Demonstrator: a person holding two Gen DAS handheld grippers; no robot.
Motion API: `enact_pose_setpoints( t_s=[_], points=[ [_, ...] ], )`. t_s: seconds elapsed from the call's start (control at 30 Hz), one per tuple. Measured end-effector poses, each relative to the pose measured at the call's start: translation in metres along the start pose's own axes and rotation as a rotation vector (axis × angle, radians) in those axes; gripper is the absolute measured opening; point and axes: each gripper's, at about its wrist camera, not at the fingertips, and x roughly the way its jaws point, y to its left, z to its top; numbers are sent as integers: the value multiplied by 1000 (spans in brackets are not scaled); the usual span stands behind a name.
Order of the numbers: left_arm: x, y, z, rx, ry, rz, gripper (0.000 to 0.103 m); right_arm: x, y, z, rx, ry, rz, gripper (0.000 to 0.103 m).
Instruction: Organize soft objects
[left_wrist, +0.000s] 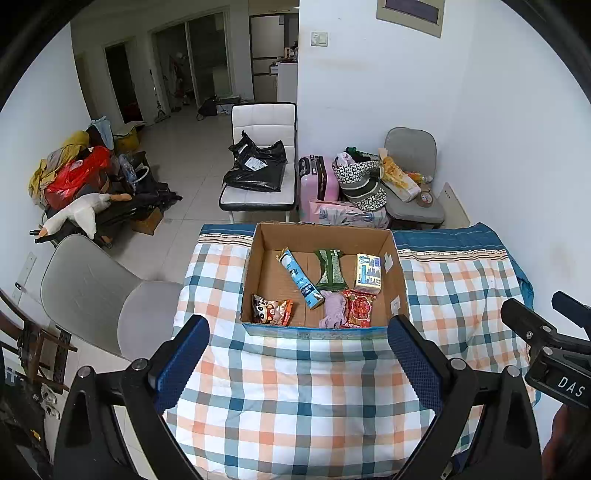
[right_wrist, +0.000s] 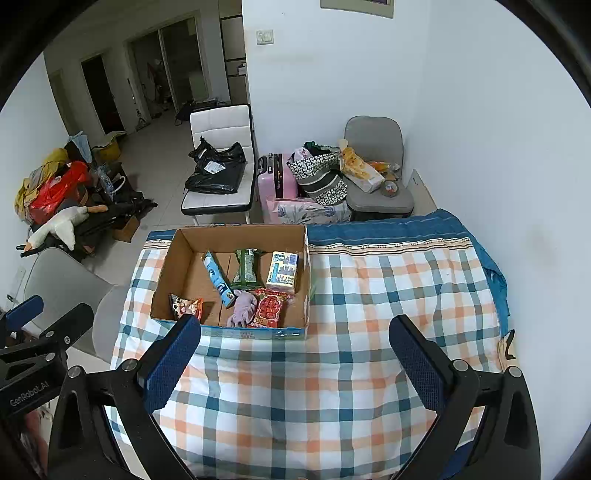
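The table (left_wrist: 295, 406), the largest thing here, is covered by a plaid quilted cloth (right_wrist: 388, 295) whose near half lies bare, which suggests the loose items have already been gathered off it. Toward the far edge sits an open cardboard box (left_wrist: 258, 266), its flaps out of the way and its mouth facing up so soft things can be dropped straight in; it serves as the collecting bin for the task. All the soft objects in view lie inside it, mostly crowded toward the right and near walls, leaving the left floor of the box free: a pale tissue pack (left_wrist: 367, 272) in the far right corner, a green packet (left_wrist: 330, 268) beside it, a long blue tube-shaped pack (left_wrist: 298, 277) lying diagonally across the middle, a red snack packet (left_wrist: 358, 308) against the near wall, a crumpled lilac cloth (left_wrist: 332, 310) just beside and partly touching that red packet, and a small cartoon-printed snack bag (left_wrist: 271, 309) in the near left corner. The left claw (left_wrist: 297, 363) hangs above the bare cloth just short of the box, spread wide and carrying nothing; the right claw (right_wrist: 295, 369) is likewise spread wide and unloaded, off to the right of the box. Both sit back from the box, likely because nothing remains on the cloth to pick up.
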Motion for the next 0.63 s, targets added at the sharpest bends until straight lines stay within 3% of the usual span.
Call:
enact_pose_setpoints(
  t_s=[0.63],
  points=[
    [-2,1,-2,-1,-3,-1,99,-2,-1,1,6,-2,-7,103]
  ],
)
